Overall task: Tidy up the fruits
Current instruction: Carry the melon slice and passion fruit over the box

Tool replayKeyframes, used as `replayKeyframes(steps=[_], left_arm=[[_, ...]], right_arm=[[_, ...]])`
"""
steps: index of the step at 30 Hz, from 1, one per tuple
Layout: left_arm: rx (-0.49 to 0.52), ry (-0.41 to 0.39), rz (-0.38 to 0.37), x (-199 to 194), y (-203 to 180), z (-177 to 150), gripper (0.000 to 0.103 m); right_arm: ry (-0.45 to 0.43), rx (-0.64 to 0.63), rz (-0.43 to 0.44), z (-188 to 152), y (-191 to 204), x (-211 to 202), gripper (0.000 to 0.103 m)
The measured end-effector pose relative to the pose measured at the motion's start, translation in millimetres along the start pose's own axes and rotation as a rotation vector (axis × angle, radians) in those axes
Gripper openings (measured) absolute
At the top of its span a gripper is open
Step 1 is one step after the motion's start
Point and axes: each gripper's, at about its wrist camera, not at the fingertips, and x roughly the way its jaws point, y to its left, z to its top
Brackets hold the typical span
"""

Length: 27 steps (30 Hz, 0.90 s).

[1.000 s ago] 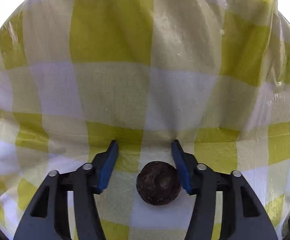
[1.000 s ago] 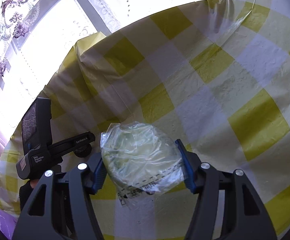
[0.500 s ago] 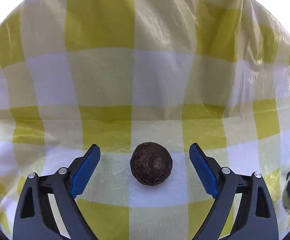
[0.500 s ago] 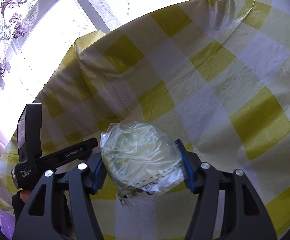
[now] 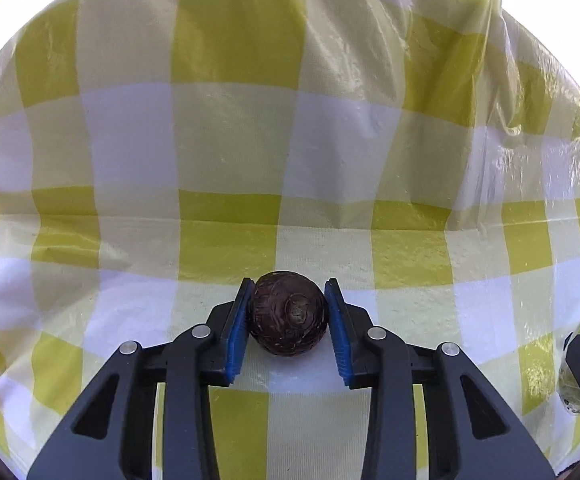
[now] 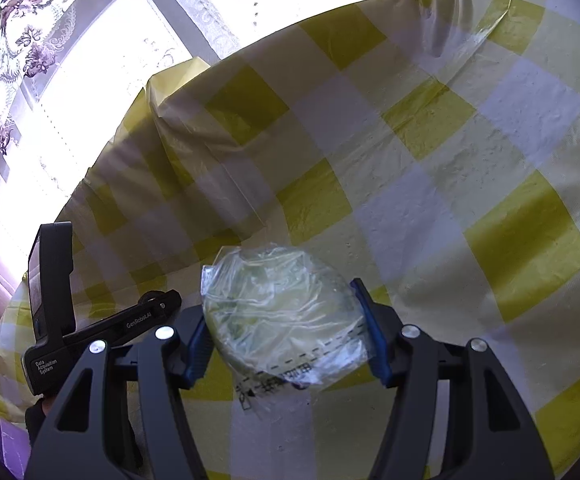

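We have our left gripper clenched on a dark brown round fruit, its blue pads pressed against both sides of it. The fruit sits low on a white square of the yellow-and-white checked tablecloth; whether it still touches the cloth we cannot tell. Our right gripper grasps a pale green fruit wrapped in a clear plastic bag, the bag's printed dashed edge hanging down between the fingers, above the same checked cloth. From the right wrist view we see the left gripper's black body at lower left, and a bright window with a flowered lace curtain behind the table.
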Motion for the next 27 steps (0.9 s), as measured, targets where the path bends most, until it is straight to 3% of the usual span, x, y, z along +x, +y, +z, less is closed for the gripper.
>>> replayKeyframes(steps=[10,20,27], left_arm=[[-0.092,-0.207,0.027,-92,20,-60,0.034],[-0.146,-0.295,0.030,-124,-7,-93,0.034],[-0.162,-0.273,0.019,-142,-4,-134,0.034]], right_arm=[[-0.009,0.007,0.017,0,0,-4,0.062],[-0.013,0.014,0.018,1,0,-7,0.062],[0.012,0.006,0.015,-3,4,-11,0.062]])
